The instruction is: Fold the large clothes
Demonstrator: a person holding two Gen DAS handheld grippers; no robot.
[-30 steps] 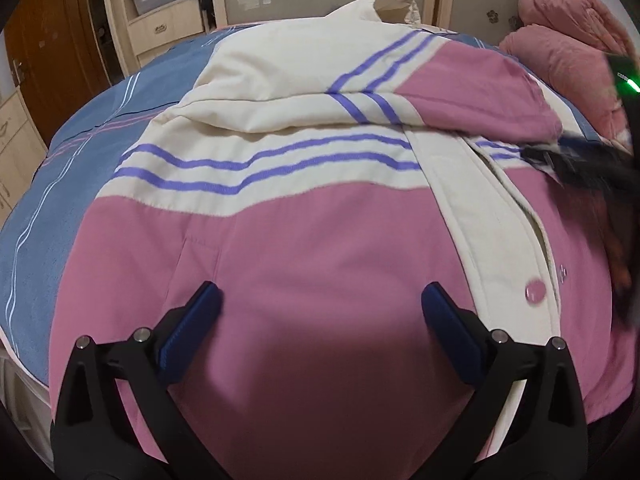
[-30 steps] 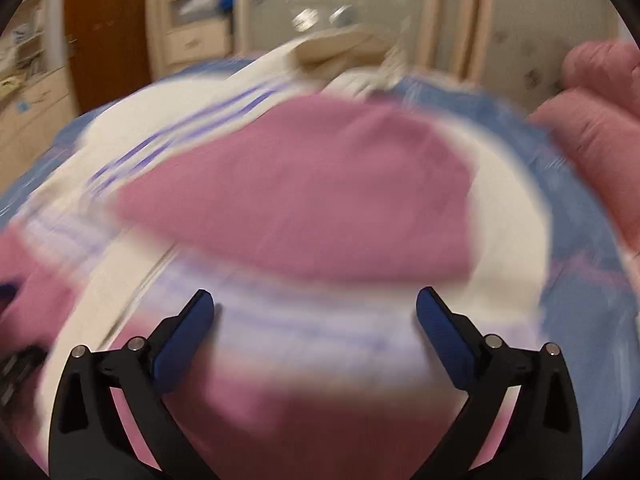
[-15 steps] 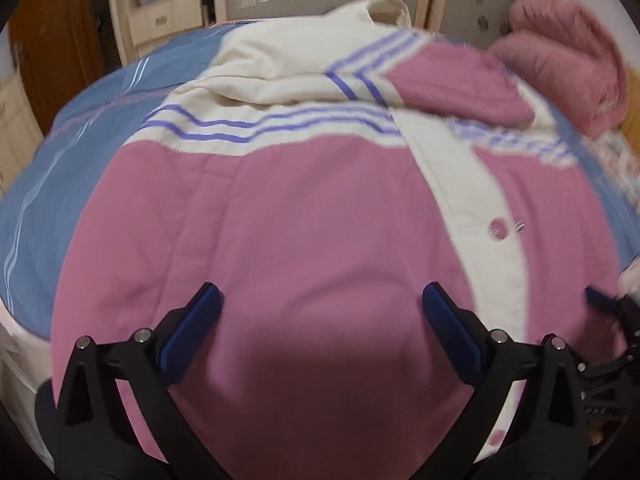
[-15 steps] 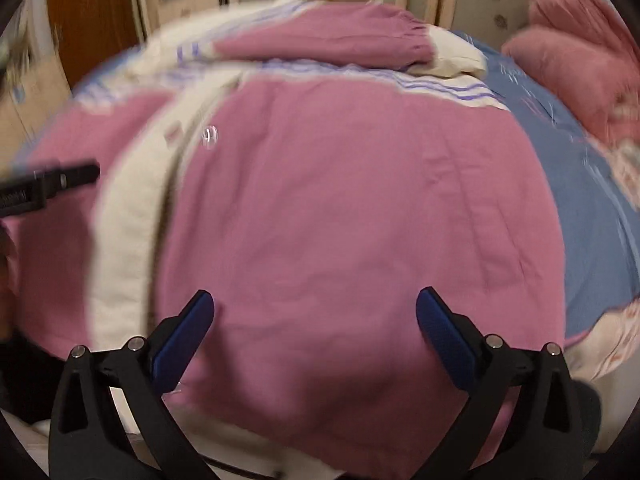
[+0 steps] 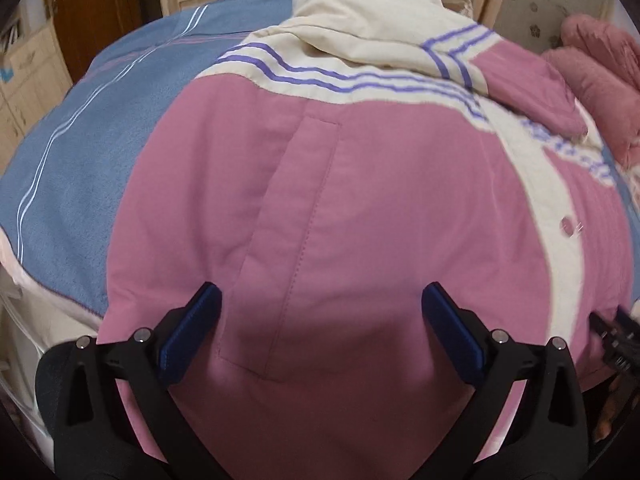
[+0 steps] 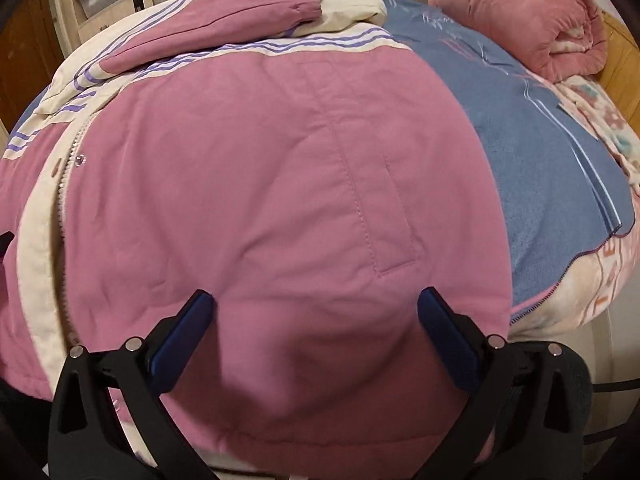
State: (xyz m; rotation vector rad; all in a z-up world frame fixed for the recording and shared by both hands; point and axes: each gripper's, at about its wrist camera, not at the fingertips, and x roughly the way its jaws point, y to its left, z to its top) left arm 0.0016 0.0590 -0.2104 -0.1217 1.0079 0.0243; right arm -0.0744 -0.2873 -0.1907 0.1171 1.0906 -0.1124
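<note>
Both grippers have dropped back to the near hem now. The pink and cream jacket (image 5: 360,184) lies spread front-up on the blue blanket (image 5: 80,152), one sleeve (image 6: 224,24) folded across the chest. The left gripper (image 5: 320,320) hangs spread wide over the left pocket, gripping nothing, where a second ago it sat nearer the buttons. The right gripper (image 6: 316,320), blurred then, is sharp now, fingers apart, empty, below the right pocket.
</note>
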